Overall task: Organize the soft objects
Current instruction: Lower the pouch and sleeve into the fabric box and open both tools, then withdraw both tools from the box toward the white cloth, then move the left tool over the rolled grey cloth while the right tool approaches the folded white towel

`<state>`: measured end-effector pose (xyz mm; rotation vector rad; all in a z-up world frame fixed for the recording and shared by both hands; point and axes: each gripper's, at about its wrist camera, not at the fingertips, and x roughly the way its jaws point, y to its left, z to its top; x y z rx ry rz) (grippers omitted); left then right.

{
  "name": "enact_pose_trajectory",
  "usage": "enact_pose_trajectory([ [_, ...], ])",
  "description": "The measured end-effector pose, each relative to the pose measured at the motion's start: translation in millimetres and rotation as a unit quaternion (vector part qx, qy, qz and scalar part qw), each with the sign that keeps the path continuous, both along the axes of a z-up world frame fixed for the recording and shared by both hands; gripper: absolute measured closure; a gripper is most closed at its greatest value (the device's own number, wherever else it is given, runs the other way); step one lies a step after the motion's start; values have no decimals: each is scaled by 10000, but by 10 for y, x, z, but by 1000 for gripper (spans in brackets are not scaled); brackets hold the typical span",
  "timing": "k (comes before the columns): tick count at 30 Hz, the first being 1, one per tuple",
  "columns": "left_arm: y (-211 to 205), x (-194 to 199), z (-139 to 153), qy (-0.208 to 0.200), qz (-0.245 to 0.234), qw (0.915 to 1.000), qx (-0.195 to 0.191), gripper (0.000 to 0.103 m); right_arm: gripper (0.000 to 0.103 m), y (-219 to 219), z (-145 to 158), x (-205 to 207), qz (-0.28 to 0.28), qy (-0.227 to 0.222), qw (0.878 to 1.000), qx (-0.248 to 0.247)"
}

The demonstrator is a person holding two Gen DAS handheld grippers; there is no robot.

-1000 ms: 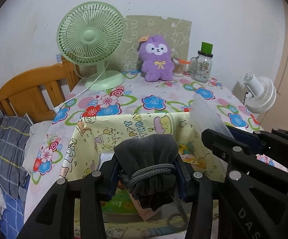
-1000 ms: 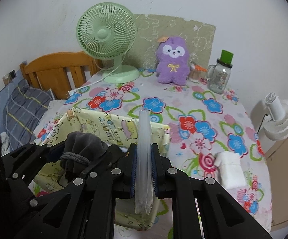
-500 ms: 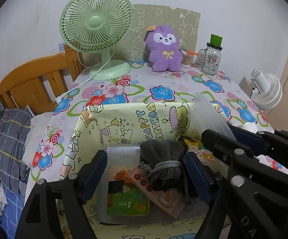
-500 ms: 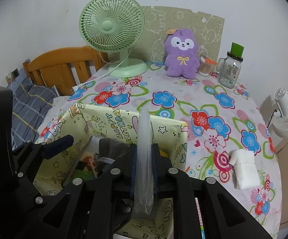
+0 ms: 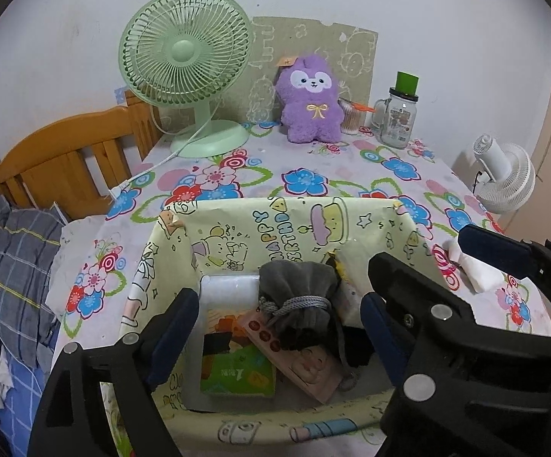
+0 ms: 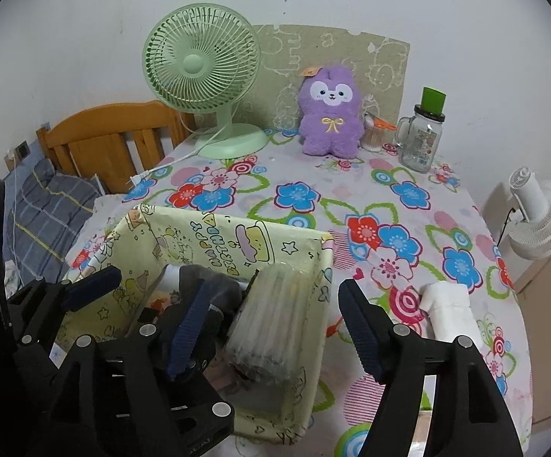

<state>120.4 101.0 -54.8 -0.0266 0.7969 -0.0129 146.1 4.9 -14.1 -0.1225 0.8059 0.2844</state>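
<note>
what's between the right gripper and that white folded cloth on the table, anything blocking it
Nothing visible. The white folded cloth lies on bare tablecloth just right of the right gripper, whose jaws have just been opening and stand over the yellow box. The clear packet rests inside it, released.

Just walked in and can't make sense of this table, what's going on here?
A person is tidying soft things into the yellow cartoon-print box with two tools. The left hand-held gripper has just been opening, and the grey drawstring pouch now lies loose in the box between its fingers. The right hand-held gripper has also just been opening, and the clear plastic packet sits in the box. The purple plush waits by the wall.
</note>
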Motion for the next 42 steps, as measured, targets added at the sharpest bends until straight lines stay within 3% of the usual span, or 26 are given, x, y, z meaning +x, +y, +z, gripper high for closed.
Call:
enact_pose_trajectory([
  [42,-688,-707,367,-495,-260,9983,144,12,14,-799,378,-743,-355,-530,9978,195],
])
